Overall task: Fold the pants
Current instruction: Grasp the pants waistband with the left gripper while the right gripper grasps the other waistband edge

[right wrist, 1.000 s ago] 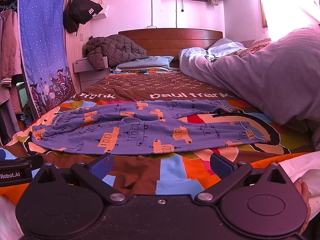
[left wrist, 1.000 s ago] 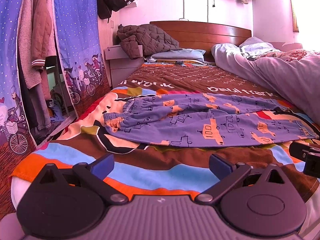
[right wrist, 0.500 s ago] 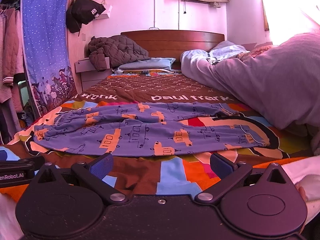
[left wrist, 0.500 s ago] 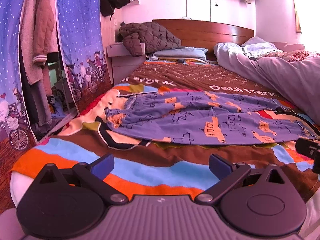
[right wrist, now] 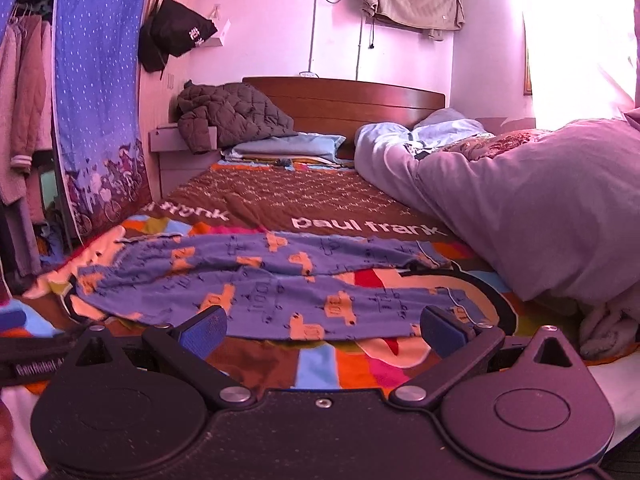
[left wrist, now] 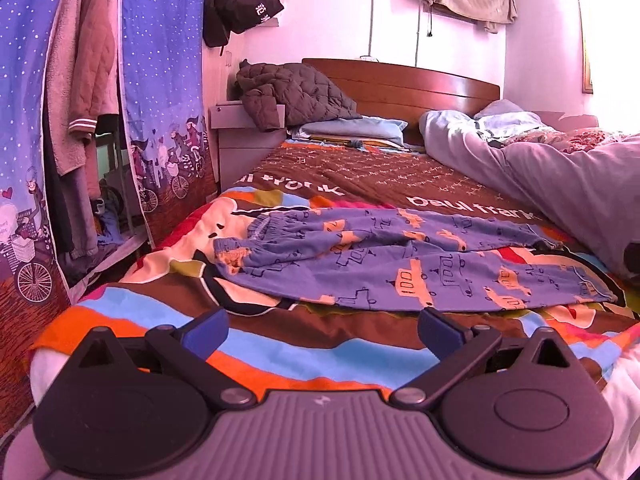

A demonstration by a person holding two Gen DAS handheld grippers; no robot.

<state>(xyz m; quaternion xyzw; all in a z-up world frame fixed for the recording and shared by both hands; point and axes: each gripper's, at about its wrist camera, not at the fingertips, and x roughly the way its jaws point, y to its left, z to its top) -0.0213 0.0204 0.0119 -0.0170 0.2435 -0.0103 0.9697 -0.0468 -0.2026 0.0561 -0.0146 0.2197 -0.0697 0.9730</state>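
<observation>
Pants, lying spread and unfolded across the patterned bedspread, are being faced by the left gripper and right gripper, both gaping wide and empty, and are best being pinched at waistband and hem, with the heaped quilt crowding the right side.

Blue pants dotted with orange cars, on a brown bedspread striped orange and blue; starry blue curtain beside.
</observation>
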